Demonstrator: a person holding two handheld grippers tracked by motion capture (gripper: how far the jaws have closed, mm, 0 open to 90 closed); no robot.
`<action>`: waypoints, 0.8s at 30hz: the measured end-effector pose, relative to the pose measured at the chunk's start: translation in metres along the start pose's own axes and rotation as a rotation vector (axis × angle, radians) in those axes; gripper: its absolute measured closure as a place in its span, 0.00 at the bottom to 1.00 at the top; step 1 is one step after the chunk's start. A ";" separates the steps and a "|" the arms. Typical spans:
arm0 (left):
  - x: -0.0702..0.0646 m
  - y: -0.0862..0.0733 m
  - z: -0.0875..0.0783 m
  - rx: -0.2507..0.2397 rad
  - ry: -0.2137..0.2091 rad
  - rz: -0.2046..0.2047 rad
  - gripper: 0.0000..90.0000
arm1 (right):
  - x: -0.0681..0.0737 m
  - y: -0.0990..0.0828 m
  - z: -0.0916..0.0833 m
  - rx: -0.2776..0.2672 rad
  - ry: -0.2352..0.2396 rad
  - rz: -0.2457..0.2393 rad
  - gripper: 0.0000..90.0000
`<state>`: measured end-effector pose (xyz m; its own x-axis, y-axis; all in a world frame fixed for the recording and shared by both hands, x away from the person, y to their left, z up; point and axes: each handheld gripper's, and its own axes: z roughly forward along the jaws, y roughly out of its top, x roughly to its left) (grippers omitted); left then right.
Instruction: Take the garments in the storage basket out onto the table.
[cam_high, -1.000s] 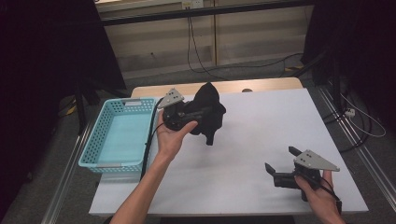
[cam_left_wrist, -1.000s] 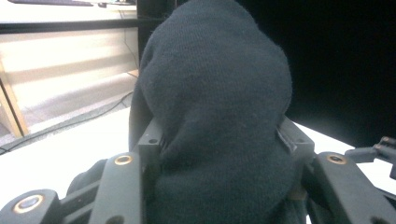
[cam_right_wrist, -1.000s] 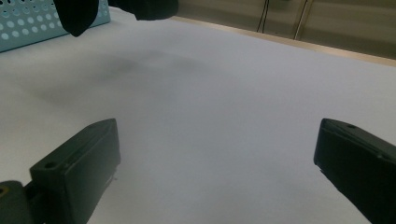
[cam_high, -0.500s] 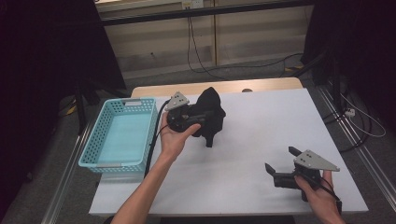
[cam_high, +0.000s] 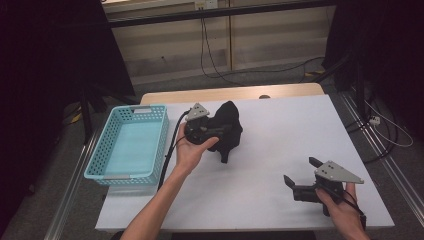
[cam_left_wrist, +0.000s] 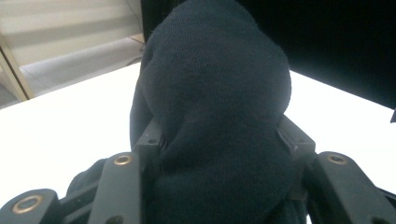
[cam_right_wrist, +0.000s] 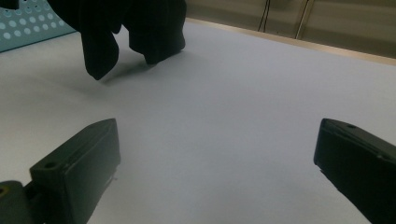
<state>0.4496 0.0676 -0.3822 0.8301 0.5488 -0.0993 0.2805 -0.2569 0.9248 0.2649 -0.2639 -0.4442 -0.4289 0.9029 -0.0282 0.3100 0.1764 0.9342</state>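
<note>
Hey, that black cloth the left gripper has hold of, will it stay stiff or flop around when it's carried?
Probably floppy: the black cloth bunches over the left gripper and its loose ends hang down toward the table. It looks like soft knit, so likely light. It should neither roll nor break, though a trailing end might drag.

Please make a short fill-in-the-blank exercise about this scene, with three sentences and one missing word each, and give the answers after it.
1. The left gripper is shut on a black ____.
2. The basket at the left edge of the table has the colour ____.
3. The jaws of the right gripper, which a hand holds low over the table, are ____.

Missing words: cloth; turquoise; open
</note>
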 end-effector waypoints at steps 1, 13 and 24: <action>0.000 -0.001 0.002 0.006 0.001 0.000 0.54 | 0.000 0.000 0.000 0.000 0.000 0.001 0.00; 0.001 -0.018 0.019 0.083 0.019 0.005 0.53 | 0.000 0.000 0.000 0.001 0.006 -0.002 0.01; 0.001 -0.032 0.035 0.166 0.008 -0.009 0.51 | 0.001 0.000 0.001 0.005 0.012 0.001 0.00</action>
<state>0.4581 0.0489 -0.4248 0.8235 0.5577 -0.1035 0.3639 -0.3794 0.8507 0.2651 -0.2633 -0.4449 -0.4389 0.8982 -0.0230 0.3143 0.1775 0.9326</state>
